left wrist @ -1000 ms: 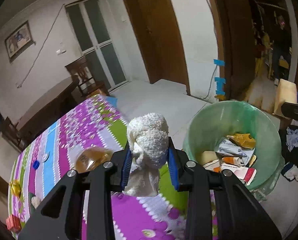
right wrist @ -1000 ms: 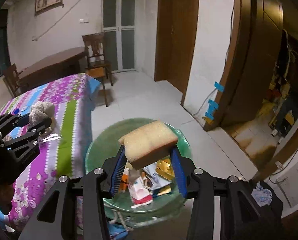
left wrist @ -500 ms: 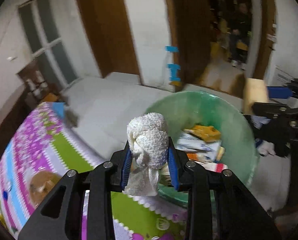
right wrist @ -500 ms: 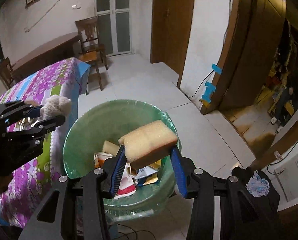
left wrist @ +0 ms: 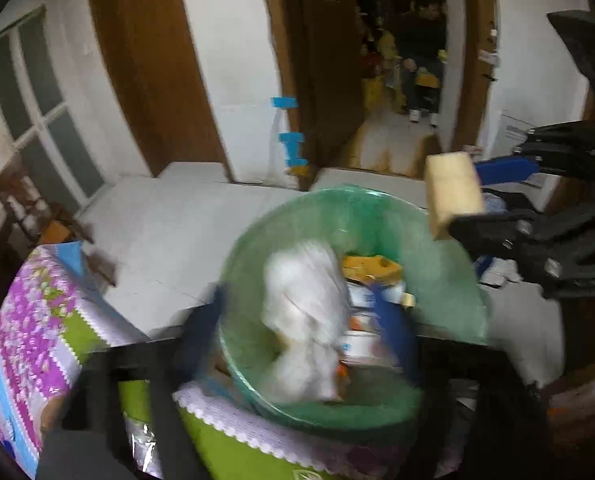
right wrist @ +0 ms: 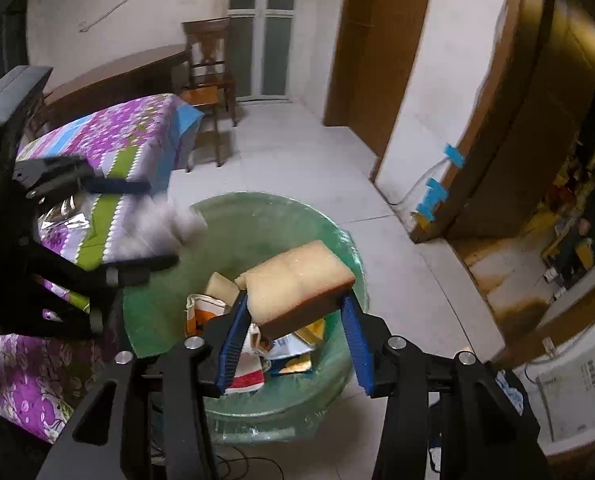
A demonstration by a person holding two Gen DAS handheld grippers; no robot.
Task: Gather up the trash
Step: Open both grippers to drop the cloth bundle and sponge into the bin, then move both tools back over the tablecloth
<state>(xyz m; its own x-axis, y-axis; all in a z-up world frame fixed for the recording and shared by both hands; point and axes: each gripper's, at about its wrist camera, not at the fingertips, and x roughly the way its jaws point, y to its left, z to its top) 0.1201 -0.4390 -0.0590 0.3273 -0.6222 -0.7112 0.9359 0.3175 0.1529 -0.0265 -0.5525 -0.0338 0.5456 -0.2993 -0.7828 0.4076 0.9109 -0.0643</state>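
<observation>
now spread wide, left gripper (left wrist: 309, 320) fingers just opening around white cloth wad (left wrist: 303, 312) over green bin (left wrist: 449, 280); right gripper (right wrist: 293, 344) fingers loosening on yellow sponge (right wrist: 297, 280).

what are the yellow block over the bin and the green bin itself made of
Yellow block: looks like soft foam sponge, matte and pale, with a porous-looking, slightly dented top. Green bin: apparently thin translucent plastic with a glossy sheen; whether a liner bag covers it is unclear.
</observation>
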